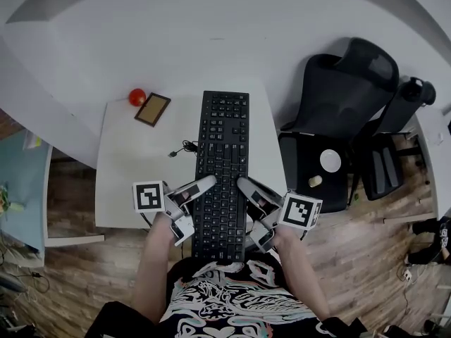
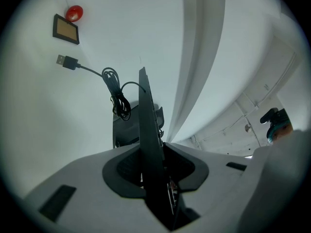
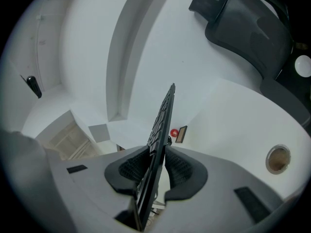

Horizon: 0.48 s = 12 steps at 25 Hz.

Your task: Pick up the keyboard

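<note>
Keyboard (image 1: 223,169): black, full-size, slim, long, coiled USB cable (image 1: 184,147) attached.

The keyboard (image 1: 223,174) is black and full-size, with its keys facing up. It runs lengthwise over the white bench (image 1: 134,160), from the far edge to past the near edge, where its end sticks out. The left gripper (image 2: 153,171) fingers clamp its left long edge and the right gripper (image 3: 154,171) fingers its right one. Its black cable (image 1: 184,147) is coiled on the bench, just left of it.
</note>
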Each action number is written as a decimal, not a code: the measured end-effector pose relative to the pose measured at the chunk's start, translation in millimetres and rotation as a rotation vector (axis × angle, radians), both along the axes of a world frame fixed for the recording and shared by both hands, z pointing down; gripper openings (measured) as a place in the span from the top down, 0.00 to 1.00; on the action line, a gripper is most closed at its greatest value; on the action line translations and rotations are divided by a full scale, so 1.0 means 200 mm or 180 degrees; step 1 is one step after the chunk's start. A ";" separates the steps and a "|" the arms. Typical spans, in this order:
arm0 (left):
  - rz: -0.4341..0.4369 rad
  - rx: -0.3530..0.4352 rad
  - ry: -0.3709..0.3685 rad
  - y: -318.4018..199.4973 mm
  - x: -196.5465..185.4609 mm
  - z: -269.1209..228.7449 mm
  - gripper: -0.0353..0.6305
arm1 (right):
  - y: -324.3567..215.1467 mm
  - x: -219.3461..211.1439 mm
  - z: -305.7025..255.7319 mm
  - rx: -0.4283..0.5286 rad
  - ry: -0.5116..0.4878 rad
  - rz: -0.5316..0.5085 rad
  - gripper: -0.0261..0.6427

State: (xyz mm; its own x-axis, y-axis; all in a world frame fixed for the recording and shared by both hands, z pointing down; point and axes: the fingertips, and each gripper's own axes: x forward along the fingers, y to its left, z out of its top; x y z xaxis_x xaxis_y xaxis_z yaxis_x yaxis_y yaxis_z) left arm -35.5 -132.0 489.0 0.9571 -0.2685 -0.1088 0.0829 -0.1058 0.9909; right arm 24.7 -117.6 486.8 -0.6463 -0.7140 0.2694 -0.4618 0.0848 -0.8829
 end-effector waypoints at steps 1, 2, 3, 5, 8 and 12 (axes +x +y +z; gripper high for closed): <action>-0.0006 -0.0006 0.0002 0.00 0.00 0.00 0.79 | 0.00 0.00 0.00 -0.0004 0.0009 0.0003 0.78; -0.0009 -0.0006 0.0005 0.00 0.00 0.00 0.79 | 0.00 0.00 0.00 -0.0014 0.0010 0.0010 0.78; -0.0009 -0.0003 0.0006 0.00 0.00 0.00 0.79 | 0.01 0.01 0.00 -0.0021 0.0009 0.0016 0.78; -0.0008 -0.0002 0.0000 0.00 0.00 0.00 0.79 | 0.00 0.01 0.00 -0.0006 0.0032 0.0004 0.78; -0.0020 -0.0012 0.0001 0.00 0.00 0.00 0.79 | 0.00 0.01 0.00 0.0032 0.0041 -0.0013 0.78; -0.0016 -0.0024 -0.0004 0.00 0.00 -0.01 0.79 | 0.00 0.01 0.00 0.0027 0.0051 -0.0009 0.78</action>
